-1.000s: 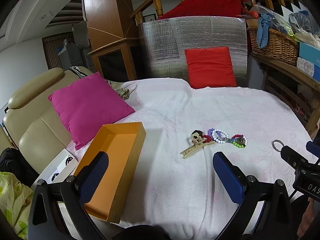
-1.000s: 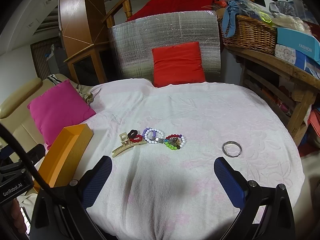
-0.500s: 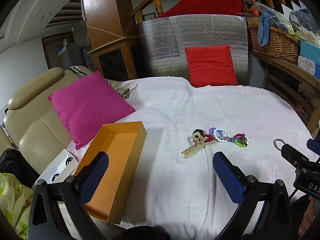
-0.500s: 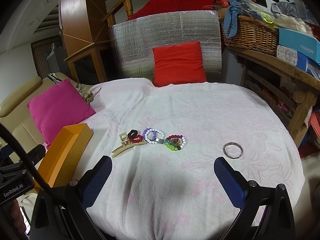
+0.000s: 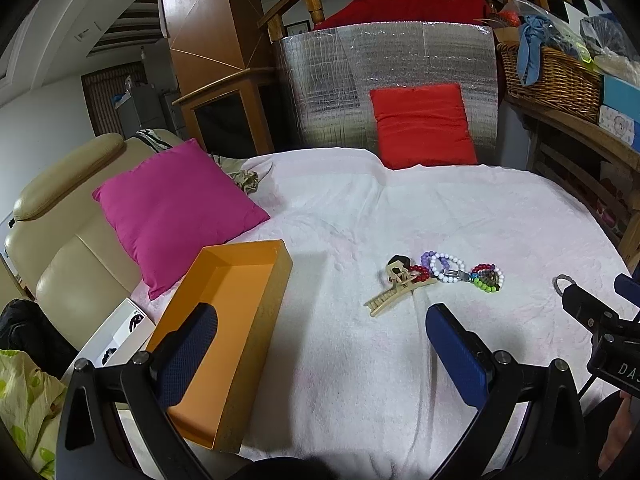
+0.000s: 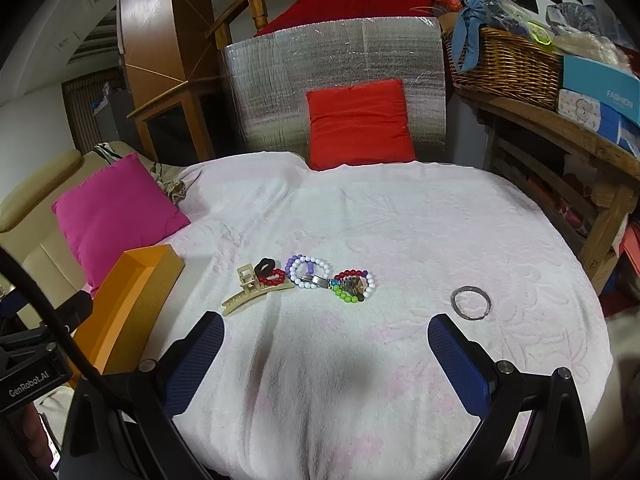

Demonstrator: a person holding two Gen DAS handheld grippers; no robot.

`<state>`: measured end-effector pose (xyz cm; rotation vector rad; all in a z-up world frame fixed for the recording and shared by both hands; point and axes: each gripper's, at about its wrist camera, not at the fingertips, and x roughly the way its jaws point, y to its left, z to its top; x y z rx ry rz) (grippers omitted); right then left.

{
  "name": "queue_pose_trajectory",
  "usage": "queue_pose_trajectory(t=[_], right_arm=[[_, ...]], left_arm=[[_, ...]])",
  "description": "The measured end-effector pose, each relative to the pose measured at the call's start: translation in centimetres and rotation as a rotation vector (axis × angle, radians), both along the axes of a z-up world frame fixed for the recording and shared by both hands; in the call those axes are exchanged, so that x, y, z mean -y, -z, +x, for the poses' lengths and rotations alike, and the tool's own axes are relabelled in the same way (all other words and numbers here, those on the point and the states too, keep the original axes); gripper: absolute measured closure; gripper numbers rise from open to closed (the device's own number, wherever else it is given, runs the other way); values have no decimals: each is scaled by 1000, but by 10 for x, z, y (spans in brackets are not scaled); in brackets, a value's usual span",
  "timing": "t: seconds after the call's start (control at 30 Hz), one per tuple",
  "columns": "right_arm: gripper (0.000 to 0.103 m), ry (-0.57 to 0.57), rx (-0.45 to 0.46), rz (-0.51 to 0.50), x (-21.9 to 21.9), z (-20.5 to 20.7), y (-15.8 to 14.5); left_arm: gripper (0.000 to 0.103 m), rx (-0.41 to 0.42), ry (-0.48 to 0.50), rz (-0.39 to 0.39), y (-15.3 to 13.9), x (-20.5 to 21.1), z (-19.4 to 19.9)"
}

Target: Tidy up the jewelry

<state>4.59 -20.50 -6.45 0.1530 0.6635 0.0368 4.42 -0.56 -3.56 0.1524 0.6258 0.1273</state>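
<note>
In the left wrist view we are holding the left gripper [image 5: 320, 344] spread wide with nothing between its blue pads [image 5: 456, 344], hovering over the white towel [image 5: 440, 208]. We are taking the orange box [image 5: 256, 320] as our landmark: it is lying open and empty at the towel's left edge, and the left pad is sitting over its near end. To the right of the box, well apart from it, the beige hair claw [image 5: 396, 292] is lying in a cluster with the beaded bracelets [image 5: 460, 272]. Farther right of the box, the metal ring [image 5: 560, 282] is partly hiding behind the other tool.

In the right wrist view we are keeping the right gripper [image 6: 324, 344] fully parted and gripping nothing. The orange box [image 6: 136, 296] is showing at the left. Right of it, the hair claw [image 6: 252, 292] is touching the black hair tie [image 6: 266, 267] and the bracelets [image 6: 328, 278]. The metal ring [image 6: 471, 303] is lying alone, farthest from the box, just beyond the right pad.
</note>
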Motion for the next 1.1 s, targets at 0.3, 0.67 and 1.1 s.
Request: queue_pose_trajectory(t=[0.3, 0.67, 1.1], right_arm=[[0, -2, -14, 0, 1, 15, 8], [0, 3, -26, 4, 6, 34, 17], [0, 23, -60, 4, 20, 71, 41]], left_arm=[[0, -15, 0, 5, 7, 3, 14], [0, -44, 8, 20, 18, 11, 33], [0, -98, 13, 33, 44, 21, 72]])
